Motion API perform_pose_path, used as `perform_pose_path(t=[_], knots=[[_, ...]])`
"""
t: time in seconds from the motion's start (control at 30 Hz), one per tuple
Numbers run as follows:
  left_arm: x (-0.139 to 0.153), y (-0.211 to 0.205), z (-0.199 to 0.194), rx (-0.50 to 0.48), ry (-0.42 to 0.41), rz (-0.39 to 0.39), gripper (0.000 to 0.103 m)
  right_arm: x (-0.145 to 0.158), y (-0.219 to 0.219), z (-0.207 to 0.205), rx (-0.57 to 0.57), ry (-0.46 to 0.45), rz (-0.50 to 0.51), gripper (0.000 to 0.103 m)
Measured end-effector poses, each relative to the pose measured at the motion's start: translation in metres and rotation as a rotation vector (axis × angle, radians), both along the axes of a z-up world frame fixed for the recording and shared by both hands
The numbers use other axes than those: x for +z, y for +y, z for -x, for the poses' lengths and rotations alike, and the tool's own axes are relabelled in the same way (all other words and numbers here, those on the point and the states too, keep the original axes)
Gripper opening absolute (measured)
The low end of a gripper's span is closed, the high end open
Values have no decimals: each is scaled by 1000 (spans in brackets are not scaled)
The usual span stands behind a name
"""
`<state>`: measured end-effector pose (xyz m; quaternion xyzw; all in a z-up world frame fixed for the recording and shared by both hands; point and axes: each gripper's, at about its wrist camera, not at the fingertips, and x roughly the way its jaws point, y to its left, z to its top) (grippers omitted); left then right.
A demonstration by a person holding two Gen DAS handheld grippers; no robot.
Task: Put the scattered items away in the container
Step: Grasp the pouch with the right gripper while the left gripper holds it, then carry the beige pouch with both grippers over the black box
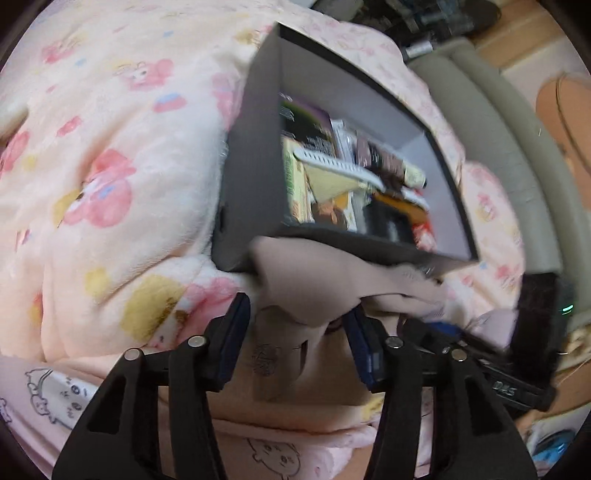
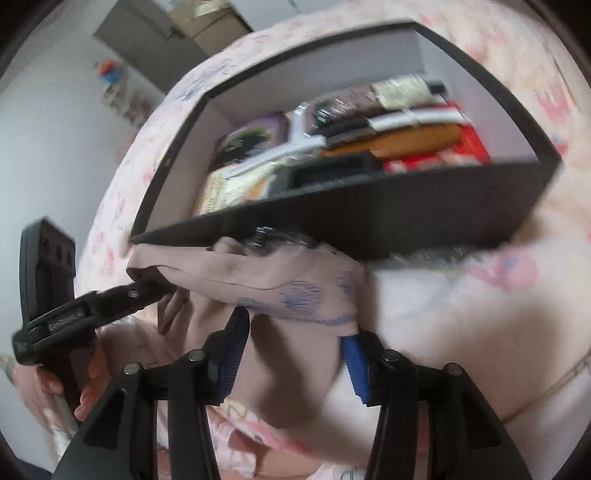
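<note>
A black box (image 1: 251,166) with pale inner walls sits on the bed and holds several packets and a white comb (image 1: 332,166). A beige cloth (image 1: 314,280) with blue prints lies against the box's near wall (image 2: 406,206), its top edge at the rim. In the left wrist view my left gripper (image 1: 299,314) has the cloth bunched between its fingers. From the right wrist view that gripper (image 2: 151,286) pinches the cloth's left end (image 2: 258,266). My right gripper (image 2: 295,325) is open, its blue pads (image 2: 354,362) apart under the cloth's hanging right edge.
A fluffy pink cartoon blanket (image 1: 110,147) covers the bed around the box. A grey padded edge (image 1: 498,129) and clutter lie beyond it at the right. A person's hand (image 2: 48,387) grips the left tool. A grey cabinet (image 2: 147,33) stands by the far wall.
</note>
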<state>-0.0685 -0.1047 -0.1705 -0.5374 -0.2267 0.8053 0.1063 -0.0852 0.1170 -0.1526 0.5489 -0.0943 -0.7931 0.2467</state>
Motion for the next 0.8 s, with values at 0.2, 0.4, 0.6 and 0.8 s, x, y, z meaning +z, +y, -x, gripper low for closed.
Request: perform_pose_path(t=[0.2,0.4,0.6,0.8], knots=[[27,23,-17,-91,111,-48,7,20,-4,-13,25,100,-4,7],[102,46,-2,-134,269,-52,7,84,13,1,50,234,104,4],[145,60,44,-112,379,-6,7,136,22,56,10,371,115,4],[135,72,82,-99,335,-32,7,98,41,95,-21,246,191,5]])
